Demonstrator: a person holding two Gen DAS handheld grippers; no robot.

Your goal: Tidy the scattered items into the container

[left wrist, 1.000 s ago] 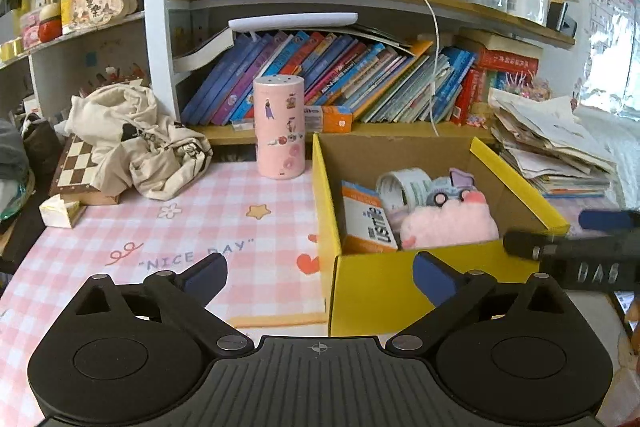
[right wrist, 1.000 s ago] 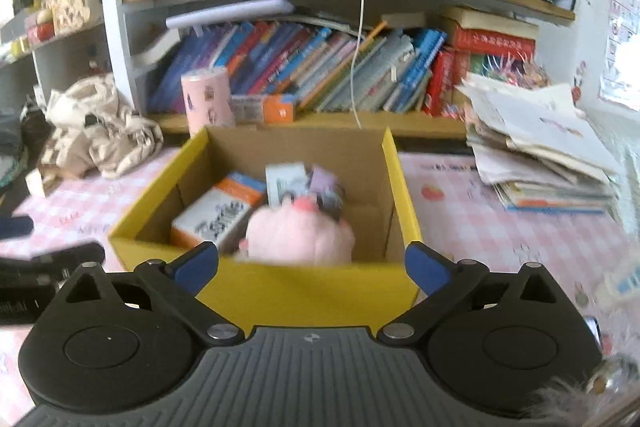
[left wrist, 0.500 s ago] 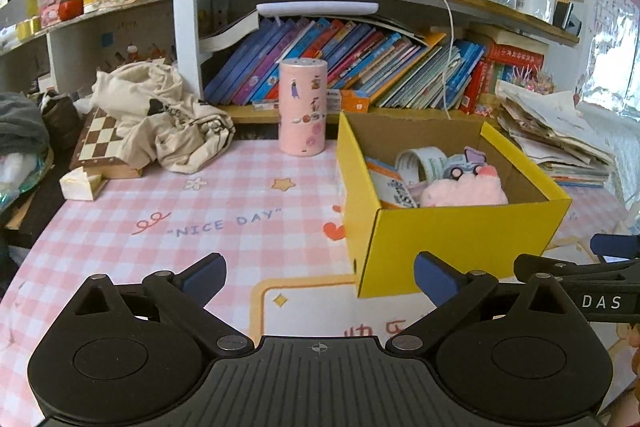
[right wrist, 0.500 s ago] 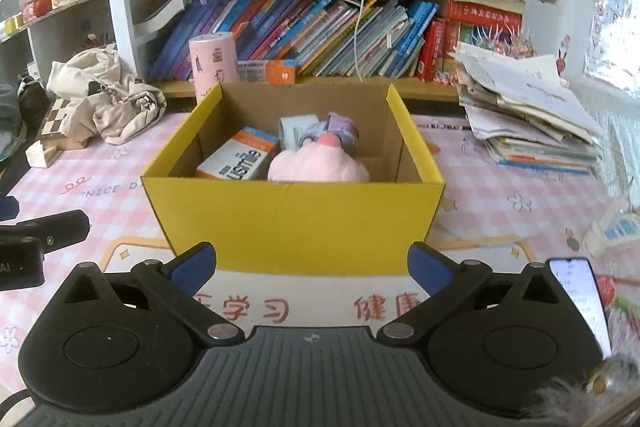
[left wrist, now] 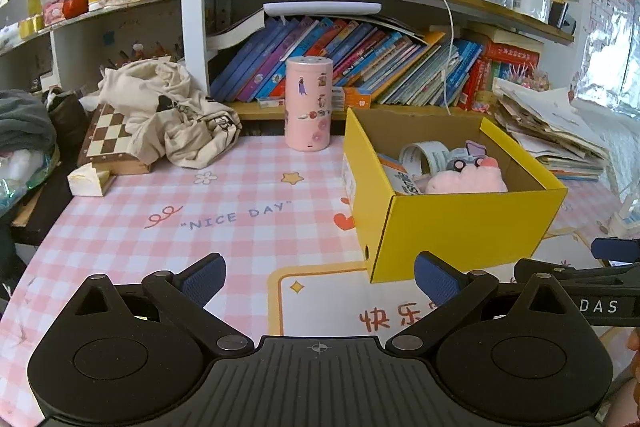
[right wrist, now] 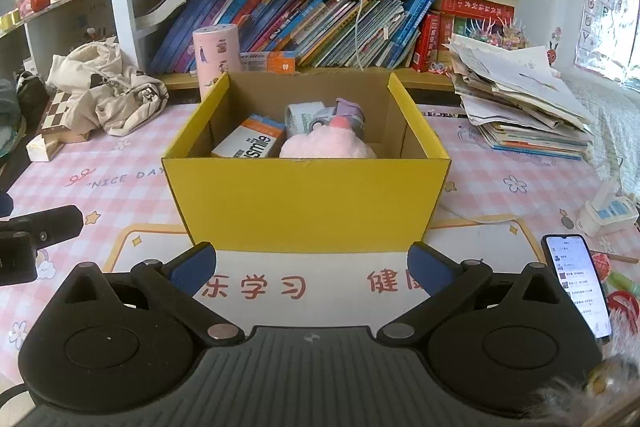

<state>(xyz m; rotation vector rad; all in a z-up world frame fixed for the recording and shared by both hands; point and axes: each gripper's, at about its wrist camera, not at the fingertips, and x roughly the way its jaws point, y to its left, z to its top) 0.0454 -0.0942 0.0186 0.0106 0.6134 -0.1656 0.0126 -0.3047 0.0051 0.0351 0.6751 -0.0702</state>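
Observation:
A yellow cardboard box (right wrist: pixel 304 203) (left wrist: pixel 468 227) stands on the pink checked mat. Inside lie a pink plush toy (right wrist: pixel 328 145) (left wrist: pixel 464 181), a white and orange carton (right wrist: pixel 250 143), a roll of tape (left wrist: pixel 424 155) and a small toy car (left wrist: pixel 464 157). My right gripper (right wrist: pixel 312 267) is open and empty, held back from the box's front wall. My left gripper (left wrist: pixel 318 277) is open and empty too, off the box's front left corner. The right gripper's side shows at the right edge of the left wrist view.
A pink cylinder (left wrist: pixel 308 105) stands behind the box by the bookshelf. Crumpled cloth (left wrist: pixel 172 119) lies over a chessboard (left wrist: pixel 106 139) at the back left. A stack of papers (right wrist: pixel 524 107) sits at the right. A lit phone (right wrist: pixel 576 283) and a small white device (right wrist: pixel 608 213) lie at the near right.
Both grippers have drawn back from the box, which now looks smaller and farther off. More of the mat shows in front of it. Both stayed open.

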